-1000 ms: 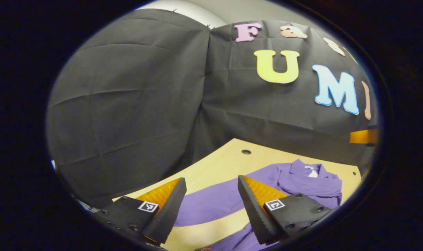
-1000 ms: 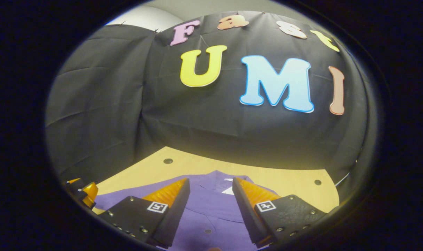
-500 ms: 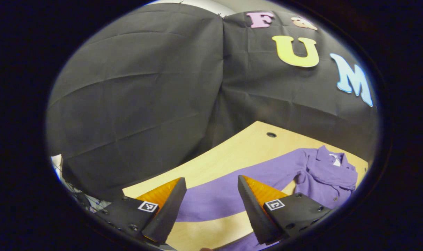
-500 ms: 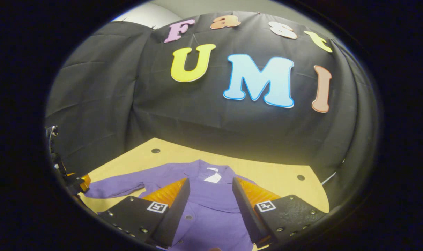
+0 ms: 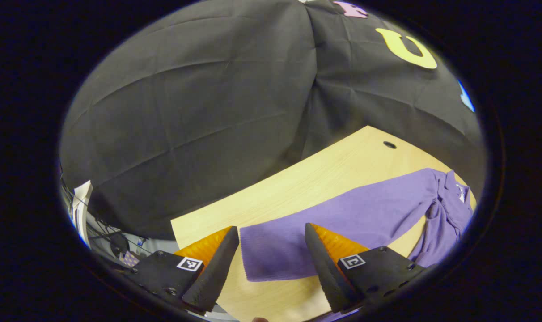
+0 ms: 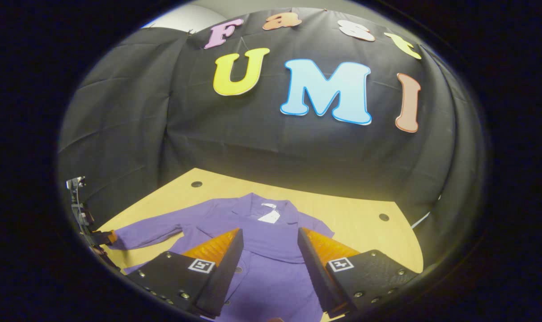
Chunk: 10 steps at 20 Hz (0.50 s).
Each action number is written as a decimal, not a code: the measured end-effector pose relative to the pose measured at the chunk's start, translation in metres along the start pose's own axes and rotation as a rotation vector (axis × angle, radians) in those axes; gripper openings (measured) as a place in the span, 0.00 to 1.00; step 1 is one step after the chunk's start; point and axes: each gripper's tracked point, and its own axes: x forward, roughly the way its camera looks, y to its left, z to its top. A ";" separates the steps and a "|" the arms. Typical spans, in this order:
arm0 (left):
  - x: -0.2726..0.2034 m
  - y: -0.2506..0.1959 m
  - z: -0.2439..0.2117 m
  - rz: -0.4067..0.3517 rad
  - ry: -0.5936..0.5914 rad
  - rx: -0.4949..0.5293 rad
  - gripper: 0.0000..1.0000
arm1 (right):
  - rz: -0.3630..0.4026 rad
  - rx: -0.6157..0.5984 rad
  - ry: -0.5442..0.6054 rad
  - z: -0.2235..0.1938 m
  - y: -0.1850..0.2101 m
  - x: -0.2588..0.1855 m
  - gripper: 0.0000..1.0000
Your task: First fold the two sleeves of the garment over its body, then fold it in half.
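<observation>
A purple garment lies flat on the wooden surface, collar toward the far edge, one sleeve stretched out toward the left edge. The right tool hangs over its chest with fingers apart (nothing between them but air).

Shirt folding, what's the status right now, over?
Left gripper open, lined up on the sleeve cuff, nothing gripped. Right gripper open above the shirt body. Sleeve lies stretched out on the table, unfolded. Nothing in the way.
</observation>
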 end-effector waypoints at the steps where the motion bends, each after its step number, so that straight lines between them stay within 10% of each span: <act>1: 0.005 0.003 -0.005 0.003 0.022 -0.006 0.96 | -0.006 0.005 0.004 -0.001 -0.003 0.000 0.77; 10: 0.014 -0.003 -0.018 -0.021 0.035 0.012 0.89 | 0.001 0.028 0.014 -0.008 -0.003 0.001 0.77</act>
